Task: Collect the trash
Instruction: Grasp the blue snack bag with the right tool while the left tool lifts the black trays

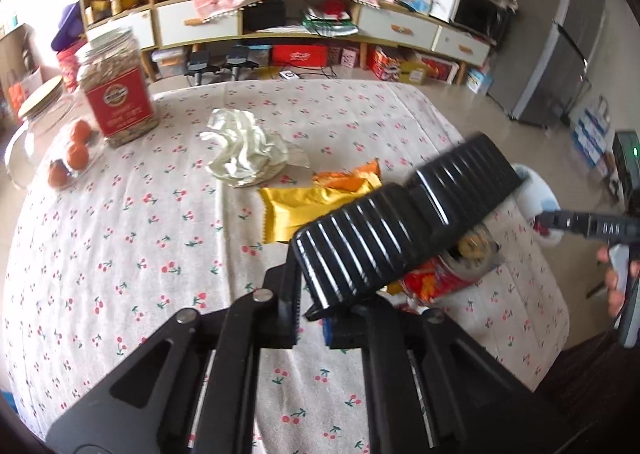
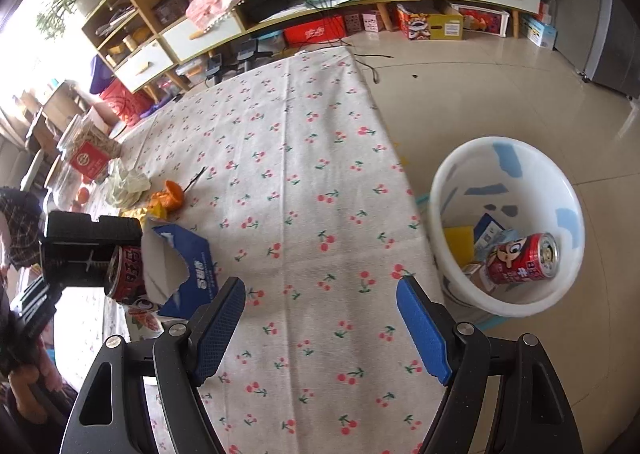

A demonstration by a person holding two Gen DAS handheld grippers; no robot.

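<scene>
My left gripper (image 1: 416,246) is shut on a red drink can (image 1: 440,274), held above the cherry-print table; the right wrist view shows the same can (image 2: 126,274) between the black fingers. My right gripper (image 2: 320,318) is open and empty over the table's right part, next to the white trash bucket (image 2: 448,182) on the floor. The bucket holds another red can (image 2: 520,258) and paper scraps. On the table lie a crumpled white tissue (image 1: 244,150), a yellow wrapper (image 1: 296,210), an orange wrapper (image 1: 348,178) and a torn blue tissue box (image 2: 188,266).
A jar with a red label (image 1: 116,90), a glass jar (image 1: 32,126) and small oranges (image 1: 76,154) stand at the table's far left. Shelving and boxes line the back wall. The bucket also shows past the table's right edge in the left wrist view (image 1: 540,190).
</scene>
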